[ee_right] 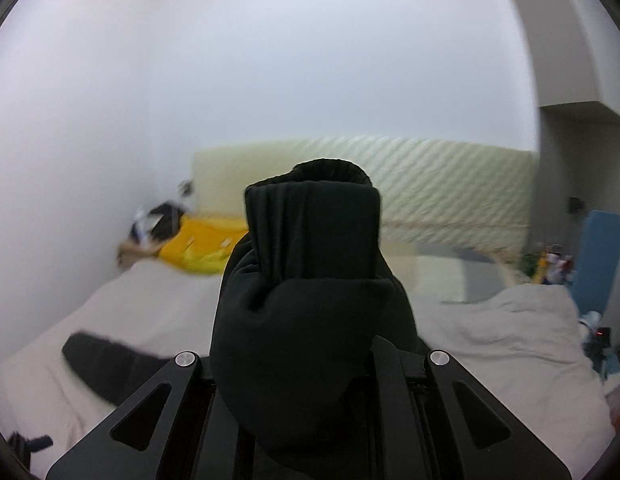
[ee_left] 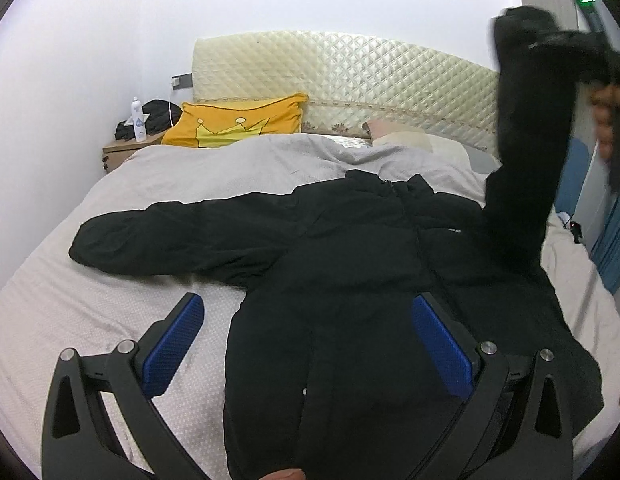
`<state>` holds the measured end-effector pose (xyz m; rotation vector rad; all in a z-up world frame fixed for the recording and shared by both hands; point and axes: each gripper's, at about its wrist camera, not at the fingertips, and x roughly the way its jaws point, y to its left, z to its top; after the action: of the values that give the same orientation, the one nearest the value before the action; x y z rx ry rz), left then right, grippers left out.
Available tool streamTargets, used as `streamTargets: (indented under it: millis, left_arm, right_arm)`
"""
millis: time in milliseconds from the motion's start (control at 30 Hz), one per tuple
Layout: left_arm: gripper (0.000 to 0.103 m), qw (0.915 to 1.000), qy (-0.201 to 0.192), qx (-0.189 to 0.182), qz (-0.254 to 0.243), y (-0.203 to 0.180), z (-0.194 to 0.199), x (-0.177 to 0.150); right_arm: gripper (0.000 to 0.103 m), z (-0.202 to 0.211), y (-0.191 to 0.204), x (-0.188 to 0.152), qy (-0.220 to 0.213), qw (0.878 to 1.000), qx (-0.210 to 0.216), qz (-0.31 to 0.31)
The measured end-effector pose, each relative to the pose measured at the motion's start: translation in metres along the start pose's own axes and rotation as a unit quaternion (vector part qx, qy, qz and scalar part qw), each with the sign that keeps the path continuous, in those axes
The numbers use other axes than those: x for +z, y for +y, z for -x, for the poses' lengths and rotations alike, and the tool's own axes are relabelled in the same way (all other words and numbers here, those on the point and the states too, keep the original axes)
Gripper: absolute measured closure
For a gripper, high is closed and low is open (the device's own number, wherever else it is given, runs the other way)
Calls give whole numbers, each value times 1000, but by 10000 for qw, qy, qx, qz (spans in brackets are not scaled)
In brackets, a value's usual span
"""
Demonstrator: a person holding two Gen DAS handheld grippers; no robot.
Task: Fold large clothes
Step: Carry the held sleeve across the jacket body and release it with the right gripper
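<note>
The right tongs (ee_right: 310, 320) were clamped on the cuff of a black jacket's sleeve (ee_right: 312, 236), the ribbed end bunched up and standing above the pinch, so that the sleeve (ee_left: 526, 160) was seen from the left wrist view raised high over the bed, hanging down to the shoulder. The left tongs (ee_left: 310, 344) were spread wide with nothing between the blue pads (ee_left: 173, 344), held above the lower body of the jacket (ee_left: 350, 280) without any visible contact. The jacket was laid out flat and front up on the grey bed cover (ee_left: 109, 312), its collar toward the headboard (ee_left: 350, 76) and its other sleeve (ee_left: 157, 236) stretched straight out to the side. A yellow pillow (ee_left: 233, 120) was seen at the head of the bed, well apart from the garment. As far as could be judged, the folding was only at its beginning: the garment had been spread, and one sleeve was lifted, presumably to be brought across the chest. The other sleeve was not yet folded in, and the body was not yet doubled over, so most of the work was judged to remain.
</note>
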<state>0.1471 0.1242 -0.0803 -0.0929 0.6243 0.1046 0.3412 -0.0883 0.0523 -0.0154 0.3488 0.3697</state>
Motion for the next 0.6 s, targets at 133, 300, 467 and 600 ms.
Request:
streamTargets:
  millis: [133,300,467,600]
  left_arm:
    - [0,9998,34,-154,111,8,-1,-2]
    - [0,9996,90,-223,163,17,-7,-2]
    - [0,9993,196,-137,291,28,-21,-3]
    - [0,9984,331,-132,444,41,-32,-3]
  right_arm:
    - [94,-37,40,-42,370,9984,405,137]
    - [94,-79,85,-101,876,9928,782,252]
    - [92,-107,115,-144,1208,9882,910,245]
    - [92,-128,125,-177,1422,9853,941,115]
